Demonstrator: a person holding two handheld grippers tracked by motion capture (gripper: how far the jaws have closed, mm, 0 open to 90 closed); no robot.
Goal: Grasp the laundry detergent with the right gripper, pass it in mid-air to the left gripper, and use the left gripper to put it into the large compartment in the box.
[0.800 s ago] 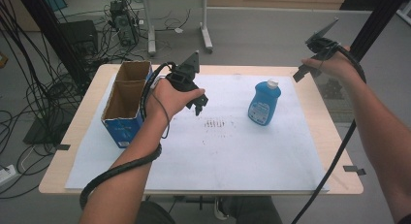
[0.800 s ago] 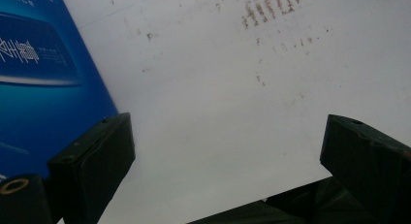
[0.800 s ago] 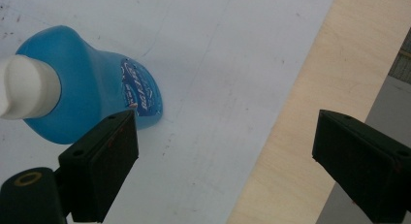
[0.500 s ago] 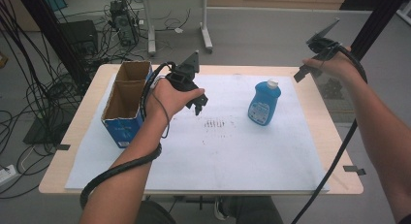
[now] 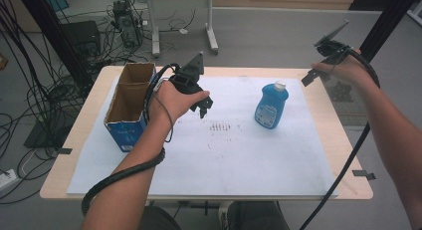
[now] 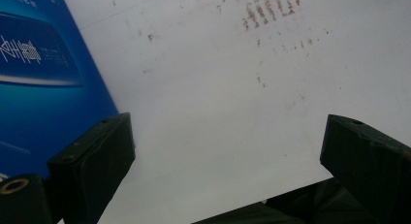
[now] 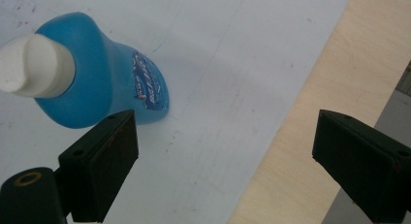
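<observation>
Left of centre in the high view, the left gripper (image 5: 201, 106) hung over the white sheet (image 5: 224, 160), just right of the blue cardboard box (image 5: 127, 133). In the left gripper view its jaws stood wide apart with nothing between them, just bare sheet and a patch of brownish marks (image 6: 269, 10) at the top of the frame, the box's blue side (image 6: 43, 88) filling the left edge.

At the upper right of the high view, the right gripper (image 5: 318, 73) was held up off the table, beyond the sheet's right edge, well apart from the blue bottle (image 5: 271, 108). That bottle stood upright on the sheet, right of centre, white cap (image 5: 280, 85) on top.

From the right gripper view (image 7: 223, 156), its jaws were also spread wide and empty; the bottle (image 7: 97, 88) sat in the upper left of the frame, beyond the left jaw, untouched. The wooden table (image 7: 339, 88) showed at the right.
</observation>
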